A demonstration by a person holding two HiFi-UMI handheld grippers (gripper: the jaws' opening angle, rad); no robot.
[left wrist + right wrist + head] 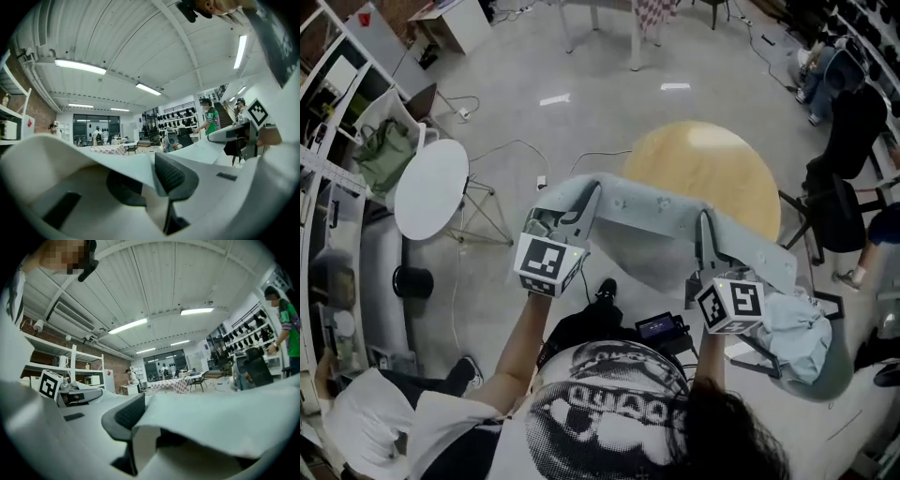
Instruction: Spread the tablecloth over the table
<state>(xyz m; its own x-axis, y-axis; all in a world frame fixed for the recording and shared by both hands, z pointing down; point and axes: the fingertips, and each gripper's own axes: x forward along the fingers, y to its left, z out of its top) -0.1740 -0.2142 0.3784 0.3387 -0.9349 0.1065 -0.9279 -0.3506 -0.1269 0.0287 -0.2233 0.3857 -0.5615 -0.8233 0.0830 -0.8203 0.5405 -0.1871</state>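
Two clamped grips on one tablecloth (652, 211), held up as a sagging pale grey-blue band over the near edge of the round wooden table (712, 159). Left gripper (584, 202) closed on the cloth's top hem above the near-left side of that table. Right gripper (705, 230) pinching the same hem above the near-right side. Past the right gripper, a slack remainder of cloth bunched low, just off the table's near-right rim.

Only from the head view: most of the wooden top in sight beyond the cloth, not yet covered. White round side table (431, 187) well to the left of the wooden table, with loose cables (516, 150) on the floor between the two.

Only from the left gripper view: ribbed dark pad (176, 176) pressed tight against the fabric, with the cloth folded over the opposite jaw. Across the stretched span, the right gripper's marker cube (258, 112). Wooden table hidden behind fabric in this view.

Only from the right gripper view: folded hem seen edge-on, nipped against its own dark pad (126, 416), with the left gripper at the far end of the stretch.

Shared by both gripper views: ceiling strip lights (129, 326), a checked-cloth table (176, 382) far beyond the wooden table, and a person in a green shirt (287, 324) beside dark wall racks
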